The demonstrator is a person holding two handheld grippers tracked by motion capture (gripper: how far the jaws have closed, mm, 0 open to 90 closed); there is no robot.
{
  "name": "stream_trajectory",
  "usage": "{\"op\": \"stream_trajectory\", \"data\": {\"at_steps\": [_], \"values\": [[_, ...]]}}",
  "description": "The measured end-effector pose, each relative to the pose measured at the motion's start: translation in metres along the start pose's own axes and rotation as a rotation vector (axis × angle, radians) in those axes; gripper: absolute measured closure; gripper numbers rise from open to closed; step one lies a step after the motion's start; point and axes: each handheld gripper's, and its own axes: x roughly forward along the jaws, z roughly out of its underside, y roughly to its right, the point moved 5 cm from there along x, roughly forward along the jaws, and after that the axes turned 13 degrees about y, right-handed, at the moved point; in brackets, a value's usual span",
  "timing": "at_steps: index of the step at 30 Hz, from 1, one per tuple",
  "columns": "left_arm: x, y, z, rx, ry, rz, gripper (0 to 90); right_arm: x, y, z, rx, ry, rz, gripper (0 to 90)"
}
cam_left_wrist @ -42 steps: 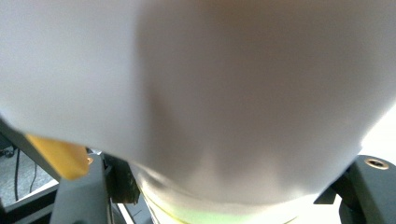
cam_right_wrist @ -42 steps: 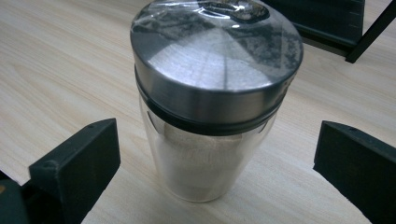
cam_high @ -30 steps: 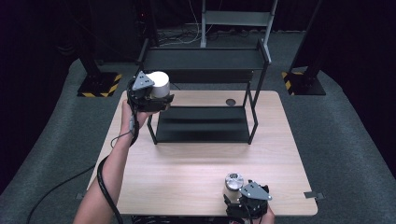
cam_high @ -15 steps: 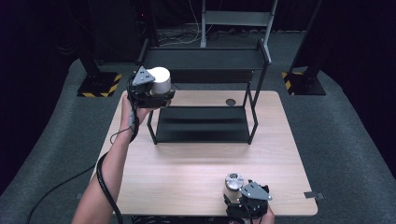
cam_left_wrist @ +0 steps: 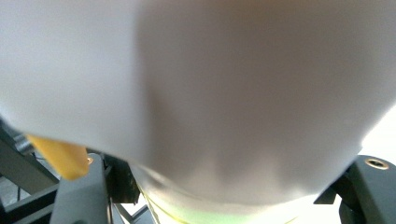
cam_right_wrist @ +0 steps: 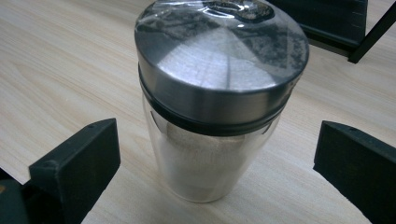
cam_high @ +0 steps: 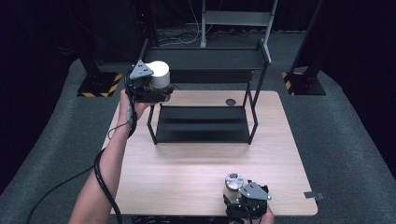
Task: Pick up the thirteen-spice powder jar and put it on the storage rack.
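White canister [cam_high: 159,73] — pinched upright in left claw [cam_high: 156,89], level with rack's top shelf [cam_high: 205,59] just right; right claw [cam_right_wrist: 212,154] spread around jar [cam_right_wrist: 212,102].

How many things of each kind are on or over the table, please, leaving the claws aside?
White canister: 1
Glass jar with steel lid: 1
Black two-tier rack: 1
Total: 3

A lab: black curtains, equipment stands [cam_high: 99,79], taped hazard-striped bases.
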Motion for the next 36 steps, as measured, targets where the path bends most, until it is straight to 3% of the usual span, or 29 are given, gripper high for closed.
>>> {"op": "stream_trajectory", "data": {"at_steps": [6,36], "values": [[0.000,-0.005,-0.006,-0.022,0.008,0.023,30.3,0.000,0.000,0.000,0.001,0.000,0.000,0.0],[0.000,-0.015,-0.040,-0.018,0.029,0.049,30.4,0.002,0.000,-0.002,0.000,-0.006,-0.015,0.0]]}}
